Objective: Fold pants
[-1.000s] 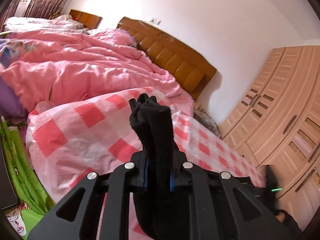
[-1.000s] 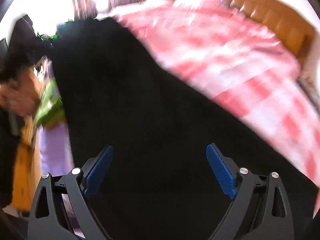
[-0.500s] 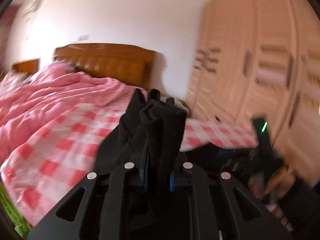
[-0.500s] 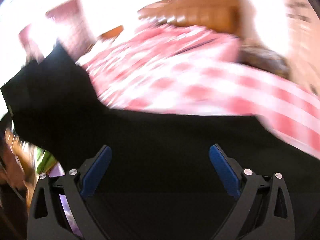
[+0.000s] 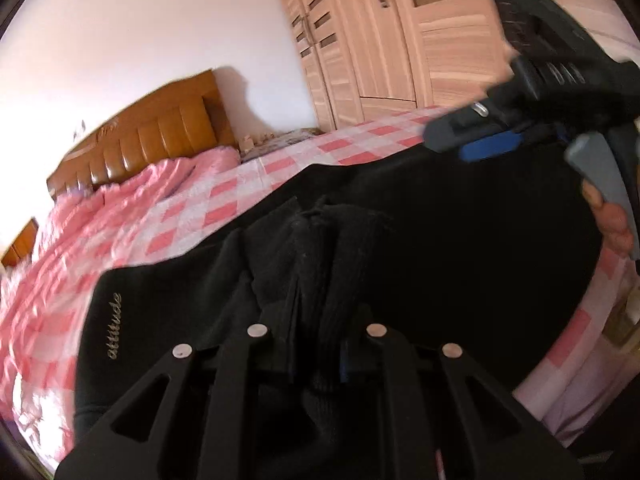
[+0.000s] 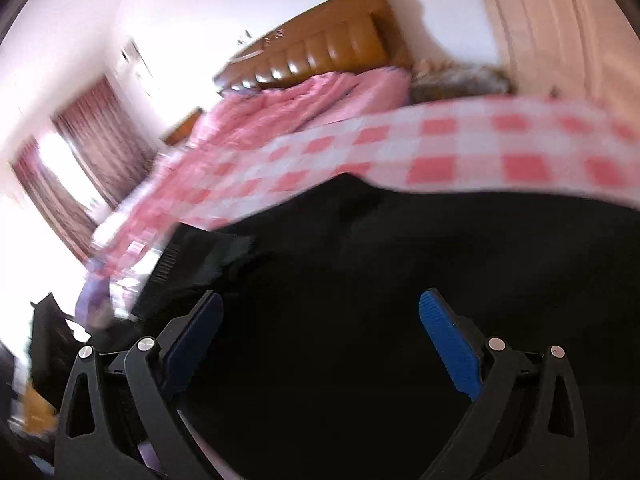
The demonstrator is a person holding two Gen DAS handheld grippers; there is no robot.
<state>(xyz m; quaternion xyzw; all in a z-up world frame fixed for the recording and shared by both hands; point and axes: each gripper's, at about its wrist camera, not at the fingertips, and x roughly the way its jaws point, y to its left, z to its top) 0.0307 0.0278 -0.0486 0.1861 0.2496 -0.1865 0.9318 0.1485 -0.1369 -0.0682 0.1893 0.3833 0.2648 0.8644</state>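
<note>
**Clamping black pants over a checked bedspread**

Spreading across the lower part of both views, the black pants [image 5: 460,240] lie over the pink-and-white checked bedspread [image 5: 224,200], with the word "attitude" stitched in pale thread near one edge. A bunched, ribbed fold of the fabric stands up between the fingers of the left gripper [image 5: 316,344], whose jaws are clenched tight on it. Seen from the left wrist camera, the right gripper [image 5: 492,144] sits at the far edge of the pants, a blue pad showing against the cloth, held by the person's hand [image 5: 612,220]. From its own camera, the right gripper [image 6: 320,344] has its jaws spread wide, the blue pads [image 6: 448,344] well apart with dark fabric beneath and between them; whether they touch the cloth cannot be told. Beyond the pants, a crumpled pink quilt [image 6: 304,100] lies against the brown padded headboard [image 5: 152,132]. A pale wooden wardrobe [image 5: 384,40] stands beside the bed, and reddish curtains [image 6: 92,152] hang by a bright window.
</note>
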